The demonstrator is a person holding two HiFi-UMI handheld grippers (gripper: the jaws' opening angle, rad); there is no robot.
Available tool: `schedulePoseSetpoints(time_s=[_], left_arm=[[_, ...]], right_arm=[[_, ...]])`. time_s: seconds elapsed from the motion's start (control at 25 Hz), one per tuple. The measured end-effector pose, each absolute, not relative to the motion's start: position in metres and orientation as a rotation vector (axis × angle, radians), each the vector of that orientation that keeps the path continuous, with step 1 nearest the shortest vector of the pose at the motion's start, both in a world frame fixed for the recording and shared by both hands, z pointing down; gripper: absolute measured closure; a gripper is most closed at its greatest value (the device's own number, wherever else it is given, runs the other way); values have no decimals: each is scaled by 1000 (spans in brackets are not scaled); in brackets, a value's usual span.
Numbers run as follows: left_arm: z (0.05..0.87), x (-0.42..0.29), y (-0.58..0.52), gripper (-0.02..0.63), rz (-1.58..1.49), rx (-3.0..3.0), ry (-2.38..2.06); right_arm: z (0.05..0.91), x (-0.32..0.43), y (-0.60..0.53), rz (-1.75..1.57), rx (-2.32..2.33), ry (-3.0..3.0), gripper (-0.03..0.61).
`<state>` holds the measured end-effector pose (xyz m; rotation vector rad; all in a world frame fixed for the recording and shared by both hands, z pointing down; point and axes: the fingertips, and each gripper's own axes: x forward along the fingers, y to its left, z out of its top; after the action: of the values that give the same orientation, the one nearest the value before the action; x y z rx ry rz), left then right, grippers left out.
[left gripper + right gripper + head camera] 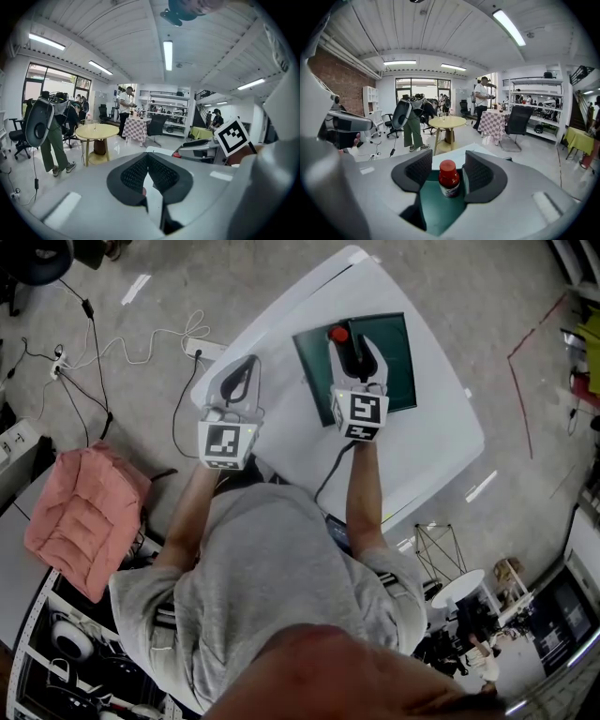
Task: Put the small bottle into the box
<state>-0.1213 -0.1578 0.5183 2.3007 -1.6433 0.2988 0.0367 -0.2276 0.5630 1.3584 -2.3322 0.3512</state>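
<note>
The right gripper (448,158) has its dark ribbed jaws standing wide apart. Between them stands a small bottle with a red cap and a white label (449,179), upright. There is a gap on each side, so neither pad presses on it. The left gripper (147,157) has its jaws closed together, the pads meeting at the tips, with nothing between them that I can make out.

In the head view both forearms reach out from the person's grey T-shirt towards the rounded white table (431,442). The right forearm (366,493) runs almost straight ahead over the table's near edge. The left forearm (187,512) angles out to the table's left edge, where the left gripper hangs above the rim. Both grippers tilt a little downward.

The small bottle stands inside the shallow dark green box (394,362), near the box's left side (only its red cap shows past the right gripper in the head view). The box lies on the far half of the table, its far corner close to the table's far edge.

Right of the box, and between it and the near edge, the table top is bare white. Beyond the table's left edge, cables (94,352) trail over the grey floor. A pink cushion (84,512) lies off the table's near-left side.
</note>
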Motion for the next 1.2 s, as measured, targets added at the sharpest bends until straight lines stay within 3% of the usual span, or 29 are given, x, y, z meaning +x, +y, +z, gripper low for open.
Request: schedulePoseSetpoints(time_s=[1.2], left_arm=[[429,-48,-103,603,200,2690,-1396]], right_arm=[[446,122,-105,176,1858,-2258,442]])
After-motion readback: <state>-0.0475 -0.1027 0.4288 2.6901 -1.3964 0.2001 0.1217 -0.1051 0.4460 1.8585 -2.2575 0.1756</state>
